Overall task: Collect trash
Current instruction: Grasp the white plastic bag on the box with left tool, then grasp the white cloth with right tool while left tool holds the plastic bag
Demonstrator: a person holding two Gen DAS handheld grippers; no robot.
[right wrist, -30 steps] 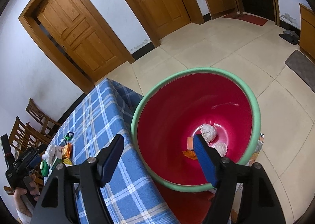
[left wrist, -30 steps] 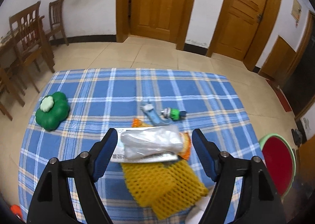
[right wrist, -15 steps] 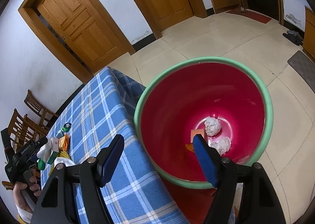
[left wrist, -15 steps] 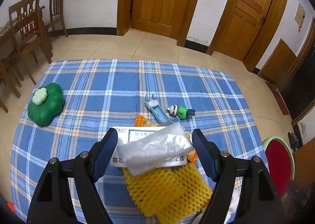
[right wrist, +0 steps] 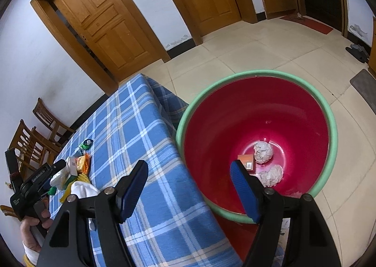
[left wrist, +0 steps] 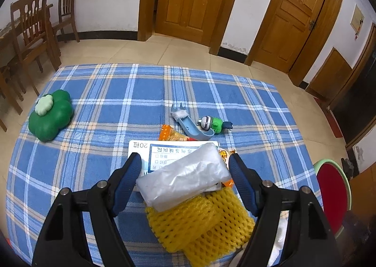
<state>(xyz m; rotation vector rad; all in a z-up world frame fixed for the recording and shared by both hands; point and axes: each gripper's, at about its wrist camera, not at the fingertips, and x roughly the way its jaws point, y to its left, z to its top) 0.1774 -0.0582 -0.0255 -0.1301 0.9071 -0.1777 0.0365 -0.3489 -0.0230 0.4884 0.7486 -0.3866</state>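
Left gripper (left wrist: 185, 168): jaws spread wide, nothing pinched. It hangs over the litter pile at the 6 o'clock edge of the blue plaid tabletop (left wrist: 105, 93), with the pile's top piece lying between the blue pads, apparently clear of both.

Pile, left to right:
- White printed paper slip (left wrist: 143, 149), flat, at 10 o'clock of the pile. Thin and limp; hard to lift off the cloth on its own.
- Crumpled clear plastic bag (left wrist: 185, 175), top and centre. Judged very light, soft, slippery; it will collapse under the pads. Best taken across its bunched middle, jaws closed right down.
- Yellow foam mesh fruit sleeve (left wrist: 199, 224), at 6 o'clock beneath the bag. Springy, light, grippy; any fold will hold.
- Orange snack wrapper (left wrist: 171, 134), poking out at 12 o'clock and again at 3 o'clock. Crinkly film, likely to slide.

Not trash, by the look: green flower-shaped toy (left wrist: 50, 115) at 9 o'clock, and a small blue slide toy with green figure (left wrist: 199, 124) at 12 o'clock beyond the pile.

Right gripper (right wrist: 189, 186): also wide open and empty, aimed between the tabletop's edge and the red plastic basin with green rim (right wrist: 256, 74), which stands on the floor at the tabletop's 3 o'clock side. Inside it: two crumpled white paper balls (right wrist: 263, 151) and a small orange carton (right wrist: 245, 162).
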